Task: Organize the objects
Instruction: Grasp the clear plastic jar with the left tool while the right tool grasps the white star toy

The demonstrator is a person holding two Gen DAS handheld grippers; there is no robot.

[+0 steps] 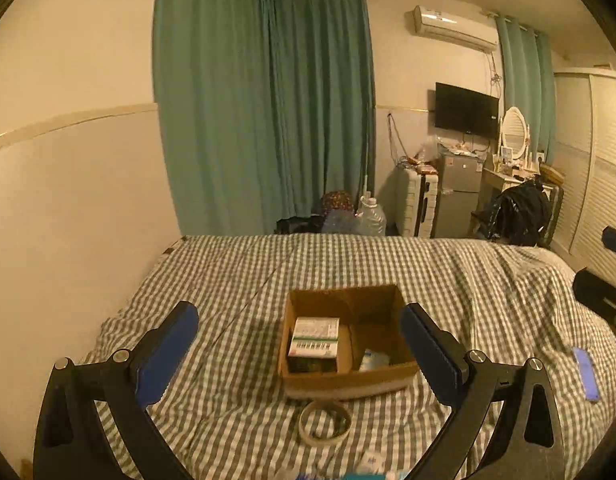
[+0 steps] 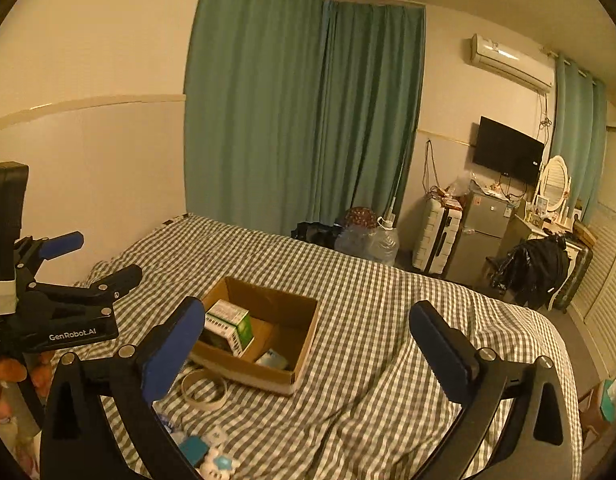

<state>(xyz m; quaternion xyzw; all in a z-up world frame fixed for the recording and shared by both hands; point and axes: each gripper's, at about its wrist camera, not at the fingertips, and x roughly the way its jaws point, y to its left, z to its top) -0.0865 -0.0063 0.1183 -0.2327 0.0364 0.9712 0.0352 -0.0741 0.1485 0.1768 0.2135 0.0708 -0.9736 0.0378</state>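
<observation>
Cardboard box (image 1: 350,376), lower centre of frame, on checked bed (image 1: 236,272); holds green carton (image 1: 314,340). Tape ring (image 1: 325,424) just before it. Left gripper (image 1: 300,344), right gripper (image 2: 308,348): both spread, empty. Risk: soft bedding lets ring slip or box tip.

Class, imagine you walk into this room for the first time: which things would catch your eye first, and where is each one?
Probably the open cardboard box in the middle of the checked bed cover, with a green-and-white carton standing in its left half. Just in front of the box lies a tape ring flat on the cover. Behind the bed, tall green curtains fill the corner, and both grippers, left and right, are open and empty.
</observation>
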